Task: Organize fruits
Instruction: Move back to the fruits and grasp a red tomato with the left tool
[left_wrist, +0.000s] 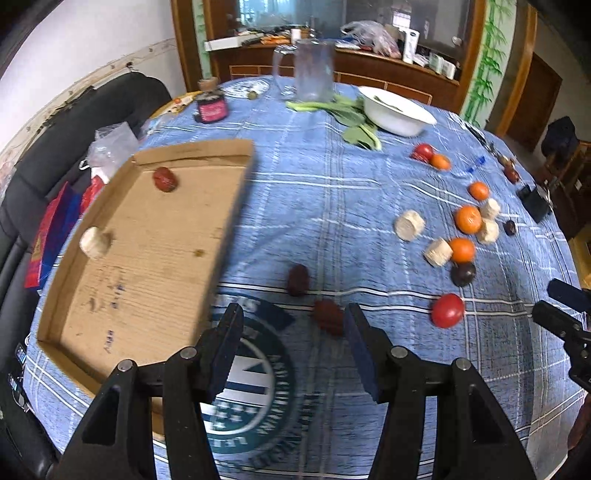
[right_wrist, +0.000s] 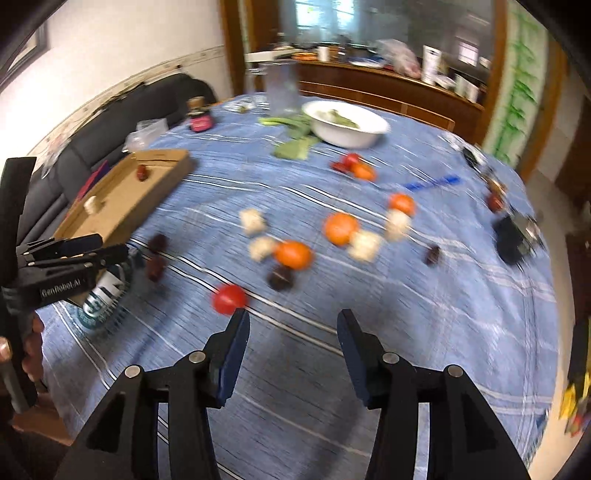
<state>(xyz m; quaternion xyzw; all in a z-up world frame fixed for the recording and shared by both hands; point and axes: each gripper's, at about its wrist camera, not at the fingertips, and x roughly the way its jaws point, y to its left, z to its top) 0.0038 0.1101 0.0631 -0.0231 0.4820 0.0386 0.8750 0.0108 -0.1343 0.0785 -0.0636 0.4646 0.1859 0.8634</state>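
- We see both jaws apart and empty: left hand-held gripper (left_wrist: 293, 325), right hand-held gripper (right_wrist: 293, 328).
- Fruits scatter over the tabletop (left_wrist: 332, 192); a red date (left_wrist: 165, 179) lies in the cardboard tray (left_wrist: 147, 266) at left.

The left gripper (left_wrist: 293, 323) hangs open over a blue plaid tablecloth (left_wrist: 332, 206), a wrinkled dark-red date (left_wrist: 328, 316) just beside its right finger.

The left claw (right_wrist: 79, 247), seen in the right wrist view, carries white lettering reading "GenRobot.AI" on its black body. The round teal emblem (left_wrist: 255, 376) printed on the blue cloth has lettering too blurred to read.
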